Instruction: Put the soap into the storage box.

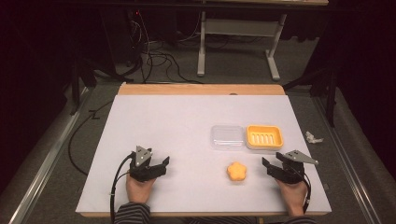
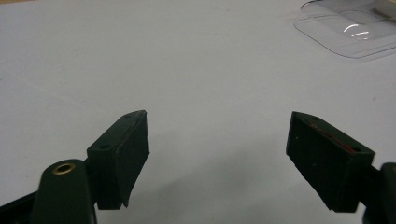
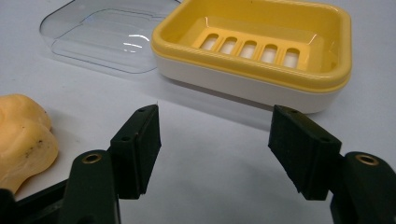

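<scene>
- The left gripper rests low over the white table at its near left, held by the left hand; its 2 jaws stand wide apart with only bare table between them.
- The right gripper sits at the near right in the right hand; its 2 jaws are also spread wide and grip nothing.
- An orange flower-shaped soap lies on the table between the 2 grippers, nearer the right one, just left of its jaws.
- A yellow soap dish with a slotted floor stands just beyond the right gripper, empty.
- A clear lid lies flat, touching the dish's left side, well right of and beyond the left gripper.
</scene>
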Demonstrator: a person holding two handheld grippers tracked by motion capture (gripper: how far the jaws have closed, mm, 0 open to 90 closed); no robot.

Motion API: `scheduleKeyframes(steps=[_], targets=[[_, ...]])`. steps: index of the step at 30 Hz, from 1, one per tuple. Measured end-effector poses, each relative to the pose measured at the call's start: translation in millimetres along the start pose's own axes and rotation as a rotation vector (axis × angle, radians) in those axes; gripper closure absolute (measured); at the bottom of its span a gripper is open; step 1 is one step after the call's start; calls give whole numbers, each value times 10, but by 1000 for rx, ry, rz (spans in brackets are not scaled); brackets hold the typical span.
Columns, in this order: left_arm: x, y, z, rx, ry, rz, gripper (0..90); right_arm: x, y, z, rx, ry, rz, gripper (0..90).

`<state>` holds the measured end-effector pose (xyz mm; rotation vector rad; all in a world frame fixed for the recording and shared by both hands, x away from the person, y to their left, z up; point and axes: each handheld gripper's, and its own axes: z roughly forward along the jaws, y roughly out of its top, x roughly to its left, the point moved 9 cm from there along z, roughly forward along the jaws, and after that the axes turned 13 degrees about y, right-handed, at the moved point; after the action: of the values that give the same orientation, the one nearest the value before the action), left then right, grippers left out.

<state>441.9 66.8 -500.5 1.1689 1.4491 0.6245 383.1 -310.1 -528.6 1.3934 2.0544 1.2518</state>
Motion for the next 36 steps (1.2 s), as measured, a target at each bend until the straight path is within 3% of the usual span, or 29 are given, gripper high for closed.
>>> scheduleKeyframes(steps=[18,23,36], targets=[[-2,4,-3,1,-5,-5,219,-16,-5,10,13,5,24,300],[-4,5,-4,2,-6,-8,219,-13,-1,14,20,8,11,297],[-4,7,-4,0,-5,-8,219,107,30,-16,-10,32,5,289]])
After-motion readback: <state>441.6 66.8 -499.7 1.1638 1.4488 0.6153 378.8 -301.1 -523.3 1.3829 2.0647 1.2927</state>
